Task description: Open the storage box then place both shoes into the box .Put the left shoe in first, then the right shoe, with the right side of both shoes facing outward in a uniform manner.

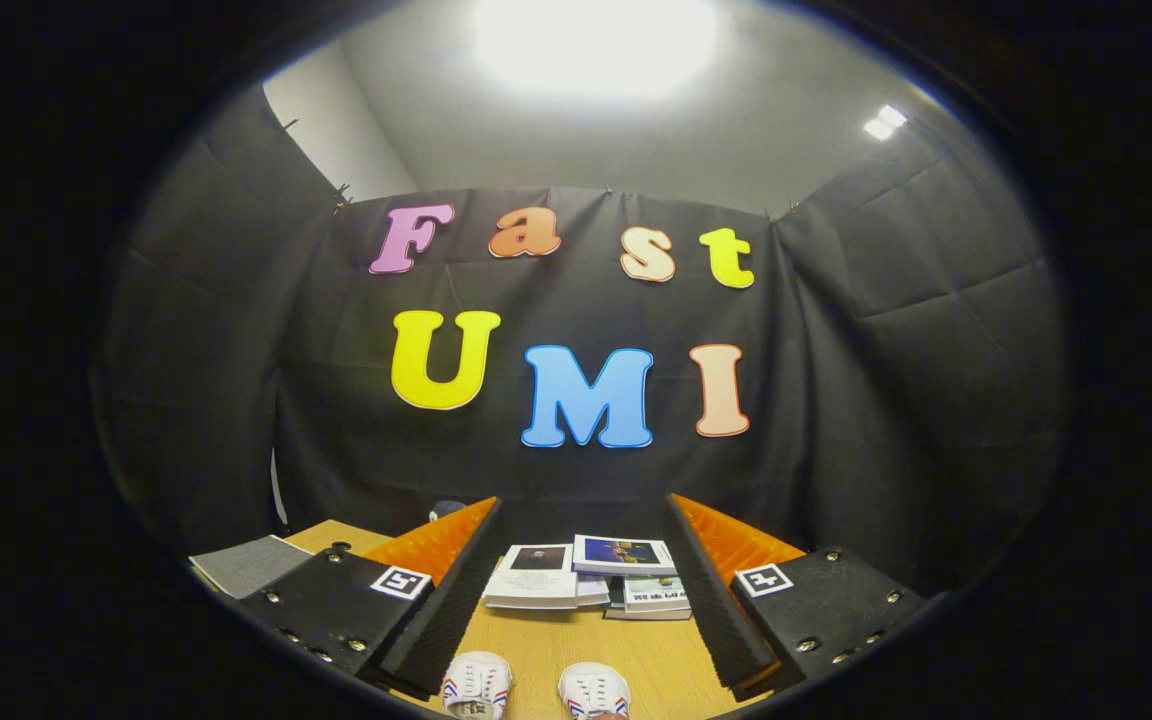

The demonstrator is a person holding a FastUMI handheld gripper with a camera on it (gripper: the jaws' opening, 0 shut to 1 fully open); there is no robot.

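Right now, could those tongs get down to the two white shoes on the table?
Probably yes. The tongs are open, fingers wide apart, and the two white shoes sit side by side on the wooden table between them, near the fingers' base. Nothing covers the shoes; the books lie beyond them.

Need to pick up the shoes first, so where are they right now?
In the gripper view, the two shoes sit side by side on the wooden table, between the open gripper fingers, nearer than the books.
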